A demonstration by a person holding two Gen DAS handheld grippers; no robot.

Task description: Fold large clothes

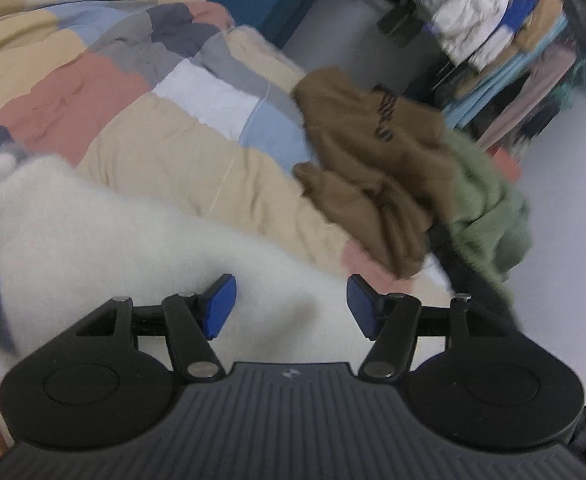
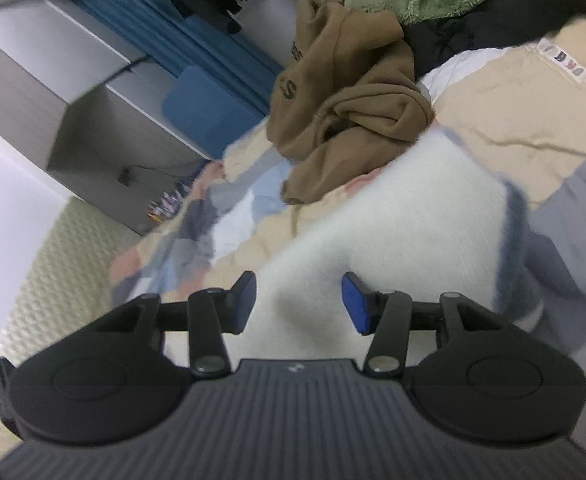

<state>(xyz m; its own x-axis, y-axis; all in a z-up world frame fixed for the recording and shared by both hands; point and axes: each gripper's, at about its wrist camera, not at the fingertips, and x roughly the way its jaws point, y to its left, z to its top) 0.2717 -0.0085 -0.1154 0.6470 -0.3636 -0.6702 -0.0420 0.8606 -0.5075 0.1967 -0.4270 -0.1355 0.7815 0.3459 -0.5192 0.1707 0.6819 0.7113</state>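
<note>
Tongs, left [image 1: 292, 306]: jaws spread wide, blue pads [image 1: 221, 306] apart, nothing pinched; poised low over a white fluffy sweater [image 1: 133, 232] that spreads beneath and between them. Tongs, right [image 2: 299, 304]: likewise parted, blue pads [image 2: 355, 304] clear of each other, angled over the same white fluffy sweater [image 2: 393, 216], whose fabric rises between the fingers without being clamped. Whether either pad touches the pile cannot be told.

Sweater: lies on the bed atop a patchwork quilt [image 1: 105, 80]; soft, long-napped knit, white body with dark blue-grey trim at one edge. Its full outline is cut off by the tong bodies and frame edges, and motion blur smears its border in both views.

Quilt: cotton blocks in beige, salmon, pale blue, grey and white, rumpled.

Brown sweatshirt [image 1: 373, 160]: crumpled heap beyond the sweater, smooth fleece, dark lettering partly folded under and unreadable. Just beside it, a green fleece garment [image 1: 489, 208], shaggy pile, over a black item largely hidden.

Clothes rack [image 1: 513, 40]: hanging garments, blurred, upper right of the left view. Blue upholstered panel [image 2: 209, 108] and grey cabinet [image 2: 85, 120] stand beyond the bed in the right view.
</note>
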